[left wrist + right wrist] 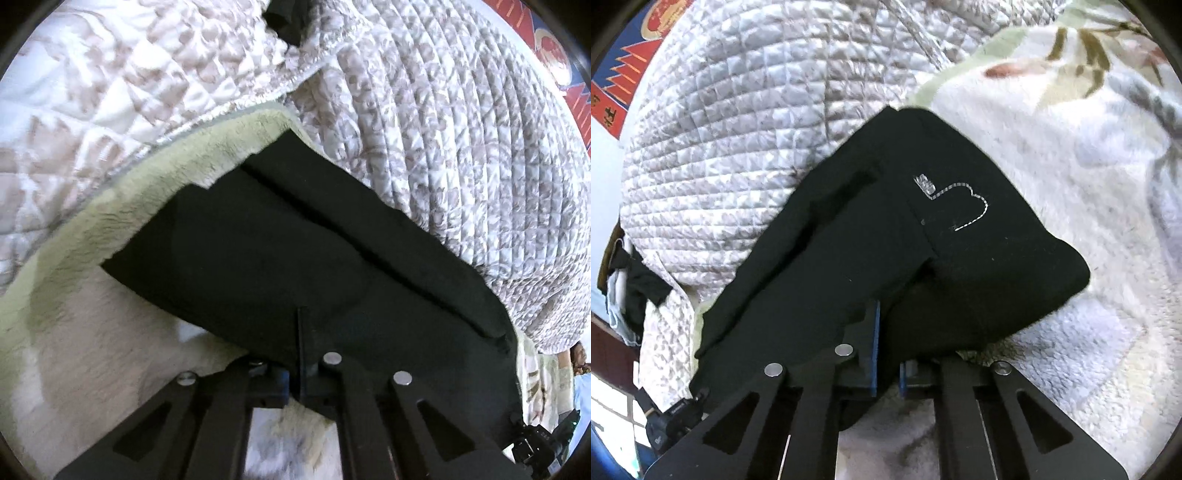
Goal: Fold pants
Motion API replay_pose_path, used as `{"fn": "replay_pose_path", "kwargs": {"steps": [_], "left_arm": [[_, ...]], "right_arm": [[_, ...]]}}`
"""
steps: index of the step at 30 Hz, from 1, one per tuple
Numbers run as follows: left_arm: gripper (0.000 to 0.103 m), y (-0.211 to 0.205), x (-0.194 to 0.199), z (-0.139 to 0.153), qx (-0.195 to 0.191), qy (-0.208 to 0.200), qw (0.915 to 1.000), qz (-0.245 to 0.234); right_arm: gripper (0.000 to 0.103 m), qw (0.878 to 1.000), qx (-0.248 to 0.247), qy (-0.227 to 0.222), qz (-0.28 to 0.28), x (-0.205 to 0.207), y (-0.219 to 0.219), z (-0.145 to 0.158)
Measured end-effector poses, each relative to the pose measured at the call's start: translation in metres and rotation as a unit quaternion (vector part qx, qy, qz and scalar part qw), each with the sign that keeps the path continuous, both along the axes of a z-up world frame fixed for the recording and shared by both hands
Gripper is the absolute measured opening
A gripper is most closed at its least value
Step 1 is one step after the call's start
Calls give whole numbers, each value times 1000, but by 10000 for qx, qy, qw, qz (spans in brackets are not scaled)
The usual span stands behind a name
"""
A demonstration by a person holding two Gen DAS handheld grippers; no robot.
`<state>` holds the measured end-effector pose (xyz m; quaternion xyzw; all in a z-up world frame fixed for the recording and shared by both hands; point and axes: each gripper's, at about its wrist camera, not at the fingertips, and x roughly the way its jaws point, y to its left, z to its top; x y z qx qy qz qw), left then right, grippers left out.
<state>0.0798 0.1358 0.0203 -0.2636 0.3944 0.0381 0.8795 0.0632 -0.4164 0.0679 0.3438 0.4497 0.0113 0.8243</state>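
Pants [295, 251] lie black on a fleece blanket [85, 354]. Left gripper [301, 354] pinches their edge. Right gripper [886, 354] is clamped on them too.

Open fleece to one side, piled quilt to the other

The black pants [871, 236] lie against a bulging quilted bedspread [731, 140] that blocks the far side; the fleece blanket [1071, 206] beside them lies flat and bare, and in the left wrist view too [85, 354].
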Motion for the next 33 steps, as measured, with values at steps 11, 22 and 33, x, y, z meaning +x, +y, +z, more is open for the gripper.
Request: {"fn": "replay_pose_path", "kwargs": {"steps": [11, 22, 33], "left_arm": [[4, 0, -104, 29, -74, -70, 9999, -127], [4, -8, -143, 13, -36, 298, 9984, -474], [16, 17, -141, 10, -88, 245, 9996, 68]], "right_arm": [[5, 10000, -16, 97, -10, -79, -24, 39], [2, 9971, 505, 523, -239, -125, -45, 11], [63, 9887, 1034, -11, -1085, -136, -60, 16]]}}
